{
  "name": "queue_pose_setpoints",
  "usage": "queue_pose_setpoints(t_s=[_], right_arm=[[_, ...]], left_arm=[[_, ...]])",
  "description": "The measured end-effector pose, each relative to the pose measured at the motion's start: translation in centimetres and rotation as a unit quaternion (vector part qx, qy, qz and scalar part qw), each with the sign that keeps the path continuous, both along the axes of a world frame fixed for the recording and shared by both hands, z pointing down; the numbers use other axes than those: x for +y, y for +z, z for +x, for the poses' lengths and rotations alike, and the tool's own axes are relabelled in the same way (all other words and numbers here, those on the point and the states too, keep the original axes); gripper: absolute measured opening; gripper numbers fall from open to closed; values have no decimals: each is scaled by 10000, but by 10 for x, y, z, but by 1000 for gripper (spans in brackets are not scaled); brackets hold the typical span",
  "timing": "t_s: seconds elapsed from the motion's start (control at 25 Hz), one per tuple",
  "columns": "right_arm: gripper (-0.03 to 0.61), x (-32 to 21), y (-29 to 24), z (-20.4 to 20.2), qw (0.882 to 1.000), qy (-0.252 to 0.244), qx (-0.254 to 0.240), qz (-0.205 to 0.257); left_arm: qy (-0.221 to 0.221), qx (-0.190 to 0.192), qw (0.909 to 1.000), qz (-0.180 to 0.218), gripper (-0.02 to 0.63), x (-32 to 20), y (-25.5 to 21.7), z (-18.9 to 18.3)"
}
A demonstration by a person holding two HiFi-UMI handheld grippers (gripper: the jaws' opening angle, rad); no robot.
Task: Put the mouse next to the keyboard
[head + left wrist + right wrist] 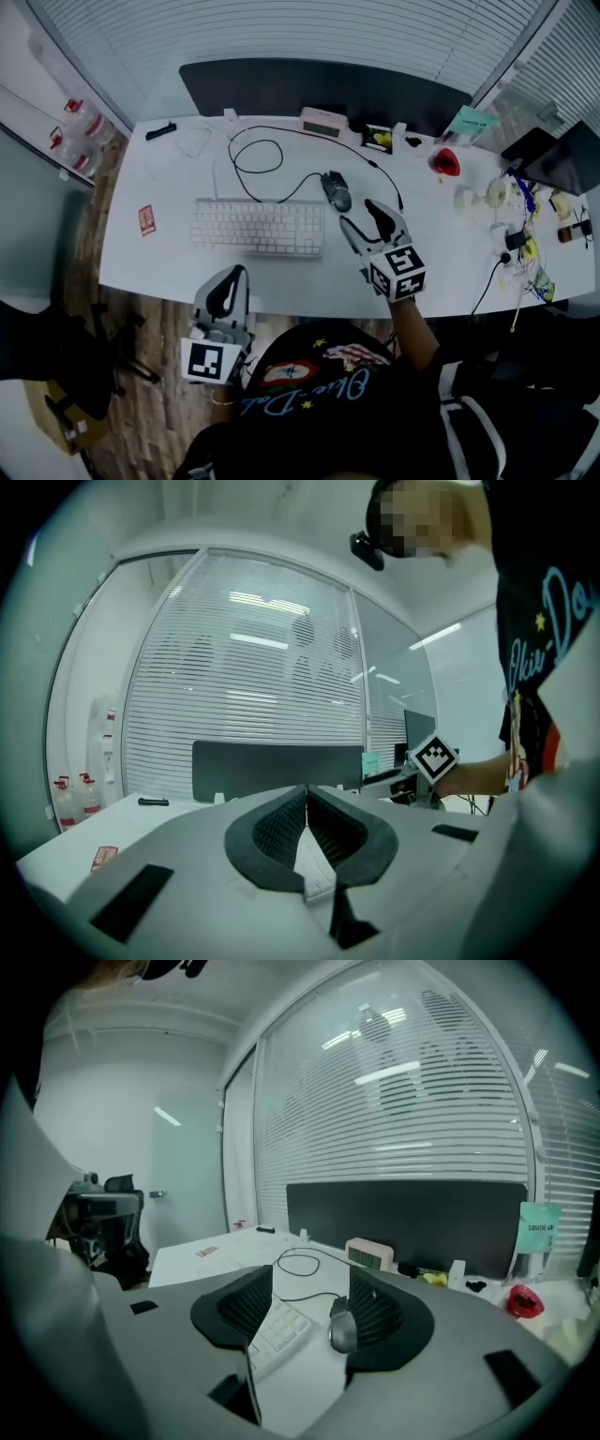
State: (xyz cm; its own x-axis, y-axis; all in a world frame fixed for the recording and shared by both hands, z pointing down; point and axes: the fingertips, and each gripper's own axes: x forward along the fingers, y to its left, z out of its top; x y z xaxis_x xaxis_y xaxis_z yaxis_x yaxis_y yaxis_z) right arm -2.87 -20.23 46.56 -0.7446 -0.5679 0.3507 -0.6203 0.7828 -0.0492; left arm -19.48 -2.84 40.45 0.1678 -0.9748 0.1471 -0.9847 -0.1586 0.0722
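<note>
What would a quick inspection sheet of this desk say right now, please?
Surface: white desk, crowded at its right end.
Job's things: mouse just beyond the far right corner of the keyboard.
Clutter: clock, red object, card, black marker.
Grippers: left gripper shut, empty, at the desk's near edge; right gripper open, fingers aimed at the mouse, not touching.
Cables: mouse cable looped behind the keyboard; black cable over the near right edge.
Surroundings: blinds, dark partition, wooden floor.

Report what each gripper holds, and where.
Nothing is held. The right gripper is open, short of the mouse; the left gripper is shut and empty.
</note>
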Motion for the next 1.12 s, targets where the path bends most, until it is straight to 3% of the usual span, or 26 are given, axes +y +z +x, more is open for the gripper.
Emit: queue_pose_setpoints(t_s=[0.28,0.68,1.12], right_arm=[[237,-51,62,-16,9980,61,434,-461],[259,-81,136,-29,9891,119,1031,-1043],[278,-95,174,-35,9803,188,1464,-1312]], left_arm=[[-261,-35,9995,-178,3,-21,5,-12],[-607,-121,9967,-528,3,-24,16,-25],[-787,-173,9949,-602,3,-23,18,-31]])
